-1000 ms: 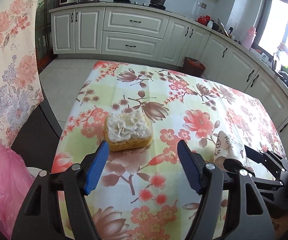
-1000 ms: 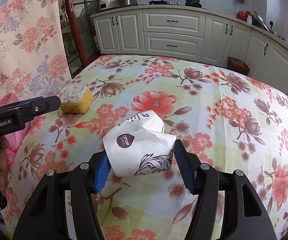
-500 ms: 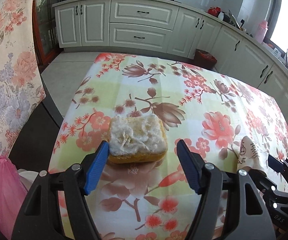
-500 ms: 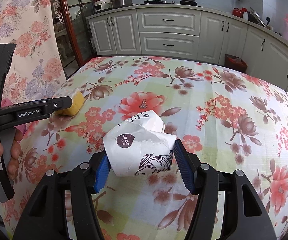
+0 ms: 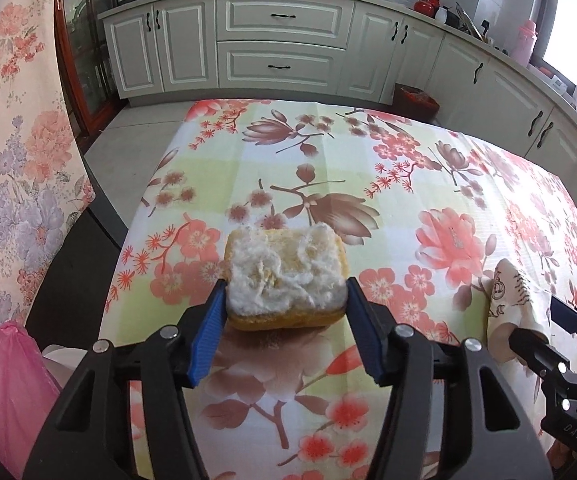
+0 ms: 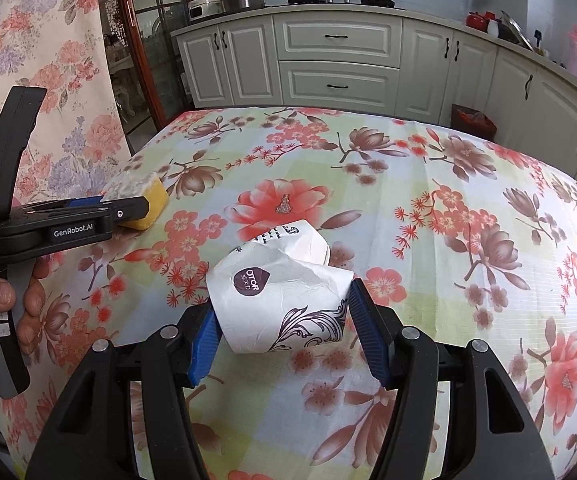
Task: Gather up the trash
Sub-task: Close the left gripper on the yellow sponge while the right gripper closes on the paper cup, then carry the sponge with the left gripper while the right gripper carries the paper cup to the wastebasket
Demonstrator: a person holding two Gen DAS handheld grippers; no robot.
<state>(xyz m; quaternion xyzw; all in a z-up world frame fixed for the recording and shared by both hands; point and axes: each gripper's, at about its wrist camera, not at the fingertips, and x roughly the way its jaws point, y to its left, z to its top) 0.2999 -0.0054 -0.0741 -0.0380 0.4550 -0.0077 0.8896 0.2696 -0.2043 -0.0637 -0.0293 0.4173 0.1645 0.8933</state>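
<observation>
A worn yellow sponge with a frayed white top (image 5: 285, 280) lies on the floral tablecloth (image 5: 328, 168). My left gripper (image 5: 286, 300) has its blue pads against the sponge's two sides, closed on it. The sponge and left gripper also show in the right wrist view (image 6: 146, 200). My right gripper (image 6: 284, 312) is shut on a crumpled white paper cup (image 6: 280, 292) with a dark logo, held just above the cloth. The cup shows at the right in the left wrist view (image 5: 512, 300).
A pink plastic bag (image 5: 4, 392) hangs off the table's left edge. A floral curtain (image 5: 12, 128) is at the left. White kitchen cabinets (image 5: 284, 44) line the back, with a red bin (image 5: 414, 98) on the floor.
My left gripper moved forward around the sponge and closed on its sides. The right gripper kept holding the paper cup, nearly still.
</observation>
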